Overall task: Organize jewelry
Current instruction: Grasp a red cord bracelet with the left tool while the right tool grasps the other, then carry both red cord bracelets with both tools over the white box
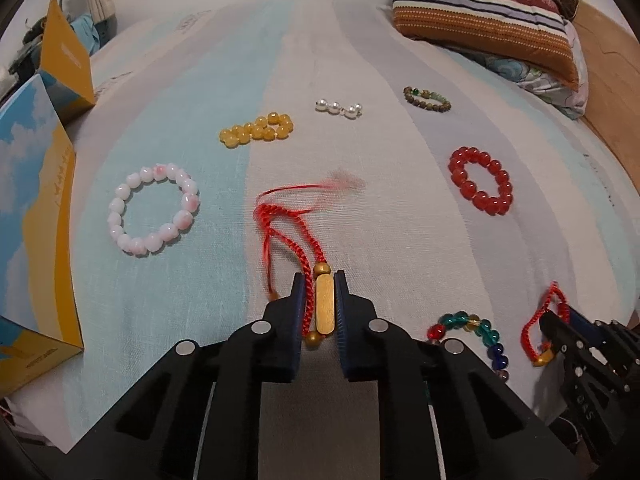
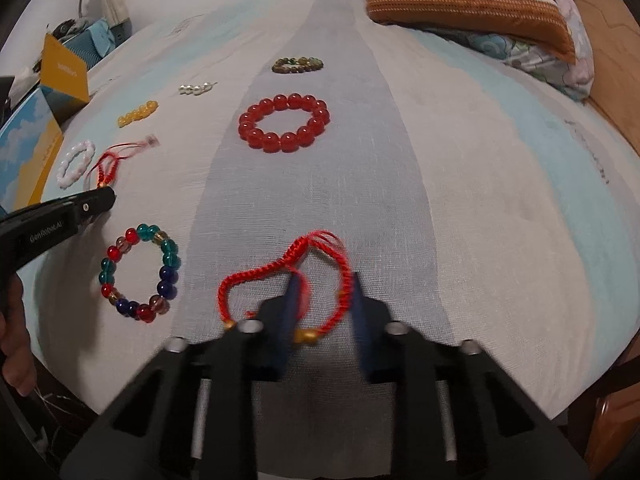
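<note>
Two red braided cord bracelets are being taken up at once from a striped bedsheet. In the left wrist view, the left gripper is seen clamped on the gold bar of one red cord bracelet, w/ the tassel end blurred, trailing fwd over the sheet. In the right wrist view, the right gripper is shown w/ fingers apart, straddling part of the second red cord bracelet; its gold bead lies between them, and no grip is judged made yet. Other pieces lie spread, well apart: a pink-white bead bracelet, yellow beads, pearls, a green-brown bracelet, a red bead bracelet, a multicolour bead bracelet. A blue-yellow box stands at the left edge, prob. the destination, though that cannot be confirmed. Next, the right fingers would need closing on the cord, then both lifted clear w/o snagging.
</note>
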`<state>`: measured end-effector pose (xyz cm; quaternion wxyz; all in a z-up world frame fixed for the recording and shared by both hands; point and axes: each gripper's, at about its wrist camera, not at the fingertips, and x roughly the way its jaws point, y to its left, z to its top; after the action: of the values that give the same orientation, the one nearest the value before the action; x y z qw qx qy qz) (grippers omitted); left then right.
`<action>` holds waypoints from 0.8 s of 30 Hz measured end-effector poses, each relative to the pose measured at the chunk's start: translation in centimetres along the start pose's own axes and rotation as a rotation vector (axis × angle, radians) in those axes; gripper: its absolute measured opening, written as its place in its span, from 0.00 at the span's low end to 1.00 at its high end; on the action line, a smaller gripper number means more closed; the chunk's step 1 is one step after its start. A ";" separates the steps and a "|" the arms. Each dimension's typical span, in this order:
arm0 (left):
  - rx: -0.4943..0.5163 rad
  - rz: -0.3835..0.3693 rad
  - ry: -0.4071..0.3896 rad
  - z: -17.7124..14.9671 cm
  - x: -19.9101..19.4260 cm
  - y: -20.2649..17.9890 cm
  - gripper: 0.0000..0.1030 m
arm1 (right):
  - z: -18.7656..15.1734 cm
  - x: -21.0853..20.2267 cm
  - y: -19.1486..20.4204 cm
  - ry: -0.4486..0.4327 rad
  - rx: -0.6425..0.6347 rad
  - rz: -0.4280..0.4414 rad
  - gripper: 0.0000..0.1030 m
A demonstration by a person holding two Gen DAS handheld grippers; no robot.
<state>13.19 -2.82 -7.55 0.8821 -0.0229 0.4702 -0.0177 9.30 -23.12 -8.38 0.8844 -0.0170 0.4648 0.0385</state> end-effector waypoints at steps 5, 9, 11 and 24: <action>0.013 -0.012 -0.017 -0.3 -1.0 -0.3 0.12 | 0.0 -0.7 -0.3 -0.010 0.010 0.004 0.03; 0.016 -0.023 -0.020 -0.4 -1.5 -0.3 0.12 | 0.0 -1.3 -0.5 -0.018 0.020 0.008 0.03; 0.022 -0.021 -0.025 -0.5 -1.9 -0.3 0.12 | 0.0 -1.7 -0.6 -0.025 0.025 0.009 0.02; 0.023 -0.038 -0.051 -0.2 -4.3 0.0 0.12 | 0.5 -4.4 0.0 -0.073 0.023 -0.002 0.03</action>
<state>10.63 -2.63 -4.08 0.8935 -0.0224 0.4468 -0.0394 7.24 -23.32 -4.42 0.9009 -0.0060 0.4328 0.0330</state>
